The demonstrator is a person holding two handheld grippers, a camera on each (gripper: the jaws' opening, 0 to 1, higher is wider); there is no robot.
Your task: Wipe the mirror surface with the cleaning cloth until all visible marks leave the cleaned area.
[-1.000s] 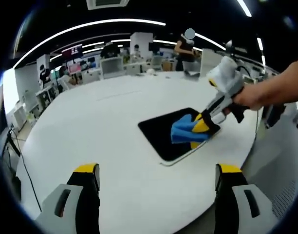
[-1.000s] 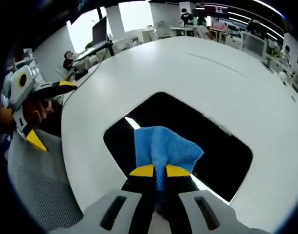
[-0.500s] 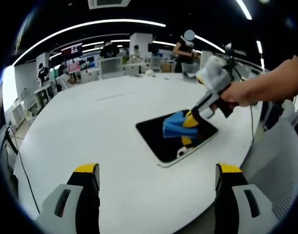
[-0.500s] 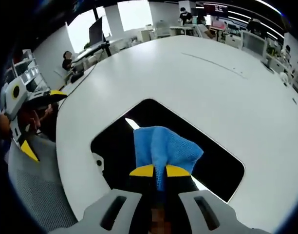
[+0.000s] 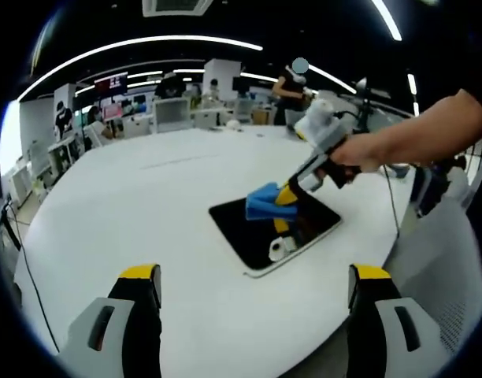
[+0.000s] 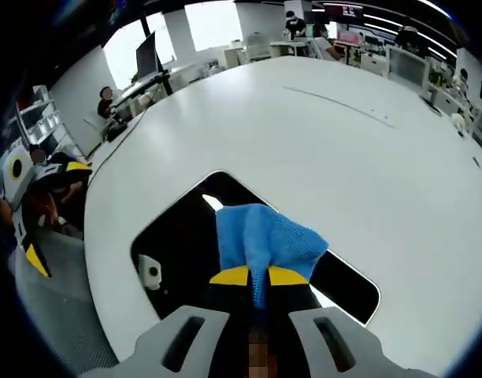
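Note:
A dark rectangular mirror (image 5: 257, 236) (image 6: 178, 244) lies flat on the round white table (image 5: 146, 205) (image 6: 320, 134). My right gripper (image 6: 258, 276) (image 5: 287, 198) is shut on a folded blue cleaning cloth (image 6: 261, 236) (image 5: 262, 203), which is pressed onto the far part of the mirror. In the left gripper view a person's hand holds that gripper from the right. My left gripper (image 5: 253, 272) hangs open above the table's near edge, well short of the mirror, with nothing between its fingers. The mirror reflects a small white shape (image 5: 278, 248) (image 6: 149, 270).
The table edge (image 5: 359, 260) curves close to the mirror's near right side. A grey mesh chair (image 6: 52, 315) stands off that edge. Desks, monitors and people fill the office beyond the table's far rim (image 5: 194, 118).
The right gripper has carried the cloth across the mirror toward its far-left end. The left gripper has stayed open and still.

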